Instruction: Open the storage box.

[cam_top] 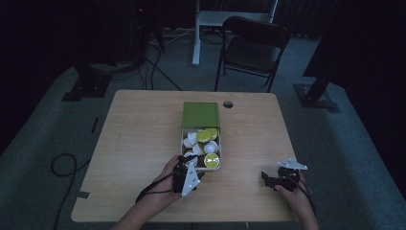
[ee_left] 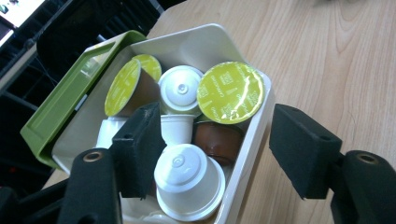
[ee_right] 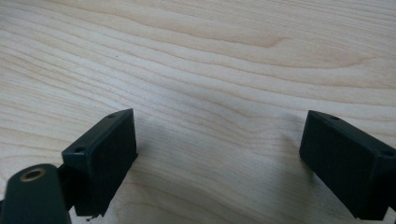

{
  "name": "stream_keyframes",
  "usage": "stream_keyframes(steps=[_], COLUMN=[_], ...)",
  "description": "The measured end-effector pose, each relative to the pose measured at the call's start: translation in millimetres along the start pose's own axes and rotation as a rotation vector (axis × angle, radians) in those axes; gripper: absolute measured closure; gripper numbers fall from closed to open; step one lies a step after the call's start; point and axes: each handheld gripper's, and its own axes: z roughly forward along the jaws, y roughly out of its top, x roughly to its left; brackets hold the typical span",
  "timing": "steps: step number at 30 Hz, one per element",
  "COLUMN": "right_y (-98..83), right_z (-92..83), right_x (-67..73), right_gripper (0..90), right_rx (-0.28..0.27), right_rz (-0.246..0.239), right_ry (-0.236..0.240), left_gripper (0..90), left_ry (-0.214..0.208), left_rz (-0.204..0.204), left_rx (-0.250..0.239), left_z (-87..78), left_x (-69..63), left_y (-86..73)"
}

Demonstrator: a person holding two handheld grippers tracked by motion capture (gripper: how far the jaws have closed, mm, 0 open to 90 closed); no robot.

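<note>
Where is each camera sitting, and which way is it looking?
High view: above the person's side, looking forward and down at the table; forearms, hands, both grippers.
Left gripper view: on the left gripper, facing the capsule box; its jaws.
Right gripper view: on the right gripper, facing bare wood; its jaws.
Shared: high and left views show the box.

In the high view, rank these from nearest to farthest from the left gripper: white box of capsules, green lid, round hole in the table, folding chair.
1. White box of capsules, right at the left gripper.
2. Green lid, behind the box.
3. Round hole, near the table's far edge.
4. Folding chair, beyond the table.
</note>
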Motion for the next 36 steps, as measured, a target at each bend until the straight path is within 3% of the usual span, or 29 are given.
stream_keyframes(steps=[3,6,10,17,21,24,26,27,30,32,33,35,36], right_y=[0.0,0.0,0.0,0.0,0.0,0.0,0.0,0.0,0.0,0.0,0.0,0.0,0.0], right_z=[0.0,0.0,0.0,0.0,0.0,0.0,0.0,0.0,0.0,0.0,0.0,0.0,0.0], right_x=[0.0,0.0,0.0,0.0,0.0,0.0,0.0,0.0,0.0,0.0,0.0,0.0,0.0], right_gripper=[10.6,10.6,10.6,10.6,10.6,10.6,10.6,10.6,10.6,10.6,10.6,10.6,10.6], right_rx=[0.0,0.0,0.0,0.0,0.0,0.0,0.0,0.0,0.0,0.0,0.0,0.0,0.0], right_rz=[0.0,0.0,0.0,0.0,0.0,0.0,0.0,0.0,0.0,0.0,0.0,0.0,0.0], right_ry=[0.0,0.0,0.0,0.0,0.0,0.0,0.0,0.0,0.0,0.0,0.0,0.0,0.0], left_gripper=[34.5,32.7,32.7,29.4,28.8,28.7,28.6,28.7,28.6,28.5,28.5,18.8,18.0], left_ry=[-0.002,-0.011,-0.01,-0.003,0.009,0.01,0.017,0.017,0.05,0.05,0.058,0.079,0.079], left_rz=[-0.014,-0.061,-0.078,-0.157,-0.203,-0.214,-0.256,-0.256,-0.297,-0.297,-0.332,-0.374,-0.374], left_rx=[-0.004,-0.023,-0.029,-0.065,-0.074,-0.073,-0.08,-0.08,-0.076,-0.076,-0.092,-0.117,-0.117], left_z=[-0.8,-6.0,-10.6,-18.4,-23.5,-26.3,-31.3,-31.3,-36.6,-36.6,-39.1,-40.8,-40.8], left_x=[1.4,9.2,16.0,26.6,33.3,35.9,42.1,42.1,49.7,49.7,52.0,53.6,53.6], left_y=[0.0,0.1,-1.8,-8.2,-17.5,-21.3,-29.2,-29.2,-41.1,-41.1,-48.1,-56.1,-56.1])
